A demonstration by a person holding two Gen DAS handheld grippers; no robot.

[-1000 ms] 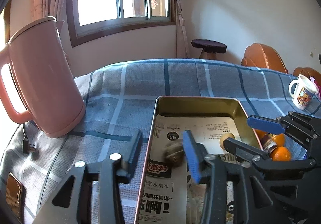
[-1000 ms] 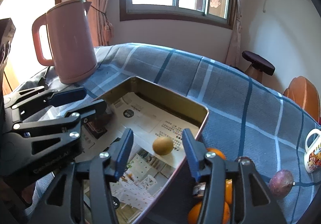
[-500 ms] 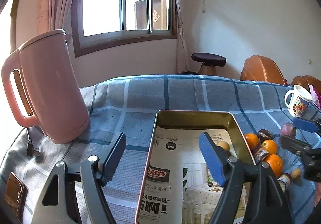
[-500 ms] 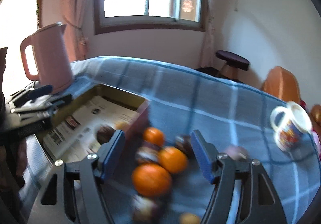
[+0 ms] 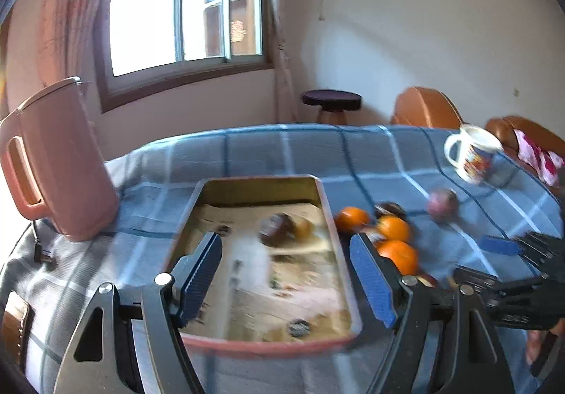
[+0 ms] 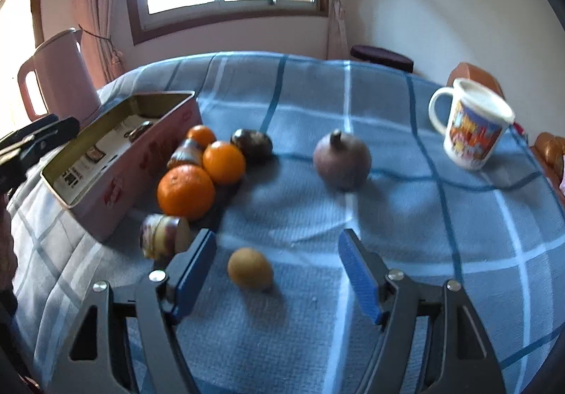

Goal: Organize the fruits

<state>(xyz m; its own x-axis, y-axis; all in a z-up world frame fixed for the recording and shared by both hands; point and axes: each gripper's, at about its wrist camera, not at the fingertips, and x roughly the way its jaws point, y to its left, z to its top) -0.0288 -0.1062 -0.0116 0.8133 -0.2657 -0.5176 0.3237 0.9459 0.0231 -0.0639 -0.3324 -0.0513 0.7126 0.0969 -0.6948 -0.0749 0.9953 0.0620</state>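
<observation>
The tin (image 6: 116, 160) is a shallow, pink-sided rectangular box, gold inside and lined with printed paper, lying flat on the blue plaid desk (image 6: 406, 217). Its long axis runs from the near edge of the desk toward the window, and its far short end points that way. Inside it, toward the far end, lie a dark round fruit (image 5: 277, 229) and a yellowish one (image 5: 303, 228) just beside it; blur makes them hard to name.

Against the tin's right wall sit three oranges (image 6: 186, 192), two small jars (image 6: 164, 240) and a dark fruit (image 6: 251, 143), closely bunched. Farther right of the tin a purple-brown round fruit (image 6: 342, 160) stands stem up. A small tan oval fruit (image 6: 250, 268) lies right of the tin's near corner.

The right hand-held gripper (image 6: 277, 277) is spread wide, holding nothing, with the tan fruit between its blue pads (image 6: 358, 279). The left hand-held gripper (image 5: 286, 282) is also spread wide and holding nothing, over the tin's near half.
</observation>
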